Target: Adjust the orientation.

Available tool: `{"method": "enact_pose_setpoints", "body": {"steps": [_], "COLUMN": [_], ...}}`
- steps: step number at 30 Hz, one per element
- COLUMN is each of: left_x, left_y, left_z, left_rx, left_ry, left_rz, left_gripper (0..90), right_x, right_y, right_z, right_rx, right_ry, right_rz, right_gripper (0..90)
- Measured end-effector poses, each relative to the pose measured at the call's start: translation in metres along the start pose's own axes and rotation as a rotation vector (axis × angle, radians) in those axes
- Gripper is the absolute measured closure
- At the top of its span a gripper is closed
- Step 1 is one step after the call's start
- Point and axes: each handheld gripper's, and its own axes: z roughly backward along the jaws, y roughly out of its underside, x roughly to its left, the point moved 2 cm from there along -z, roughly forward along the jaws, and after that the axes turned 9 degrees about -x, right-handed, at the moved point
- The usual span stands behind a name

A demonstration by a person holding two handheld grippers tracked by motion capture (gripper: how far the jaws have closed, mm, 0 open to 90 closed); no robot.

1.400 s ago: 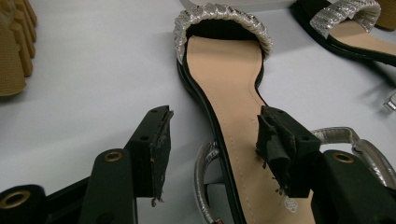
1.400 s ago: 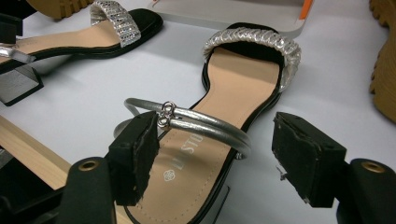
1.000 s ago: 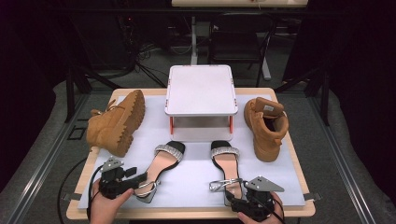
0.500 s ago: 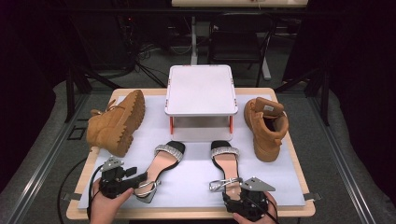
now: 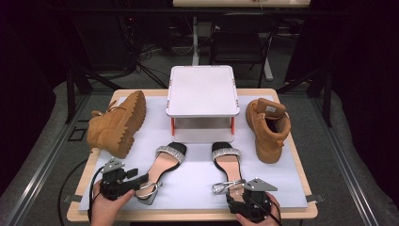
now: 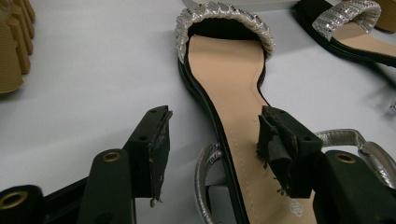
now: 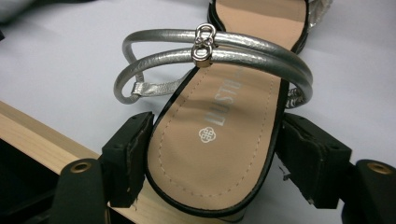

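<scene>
Two black sandals with silver straps lie on the white mat, toes pointing away from me. My left gripper is open at the heel end of the left sandal. Its left pad is over the mat and its right pad over the tan insole, neither pressing. My right gripper stands wide open around the heel of the right sandal. One pad sits close beside each edge of that heel, below the silver ankle straps.
A tan boot lies on its side at the left and its mate stands at the right. A white raised stand with red legs sits at the back centre. The wooden table edge runs just under the right sandal's heel.
My right gripper has shifted slightly left, closer around the right sandal's heel. The left gripper and both sandals have stayed put.
</scene>
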Motion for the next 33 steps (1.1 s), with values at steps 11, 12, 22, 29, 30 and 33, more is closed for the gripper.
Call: {"method": "enact_pose_setpoints", "body": {"steps": [11, 12, 22, 29, 30, 33], "left_x": [0.001, 0.001, 0.000, 0.001, 0.001, 0.001], "left_y": [0.000, 0.000, -0.001, -0.001, -0.001, -0.001], "left_z": [0.002, 0.001, 0.001, 0.001, 0.001, 0.001], "left_rx": [0.008, 0.003, 0.001, -0.006, -0.007, -0.008], "left_ry": [-0.003, -0.006, -0.001, -0.005, -0.004, -0.005], "left_rz": [-0.001, -0.003, -0.007, -0.004, -0.002, -0.001], "left_gripper": [43.4, 43.4, 43.4, 43.4, 43.4, 43.4], "right_x": [-0.009, -0.010, -0.008, -0.005, -0.002, 0.000], "right_y": [-0.002, -0.002, -0.002, -0.004, -0.005, -0.006], "right_z": [0.006, 0.006, 0.004, -0.001, -0.003, -0.007], "right_rx": [0.046, 0.044, 0.032, 0.024, 0.019, 0.014], "right_ry": [-0.007, -0.008, -0.022, -0.048, -0.060, -0.082], "right_rz": [0.006, 0.016, 0.035, 0.056, 0.060, 0.078], "right_gripper": [32.0, 32.0, 32.4, 32.2, 32.2, 32.2]}}
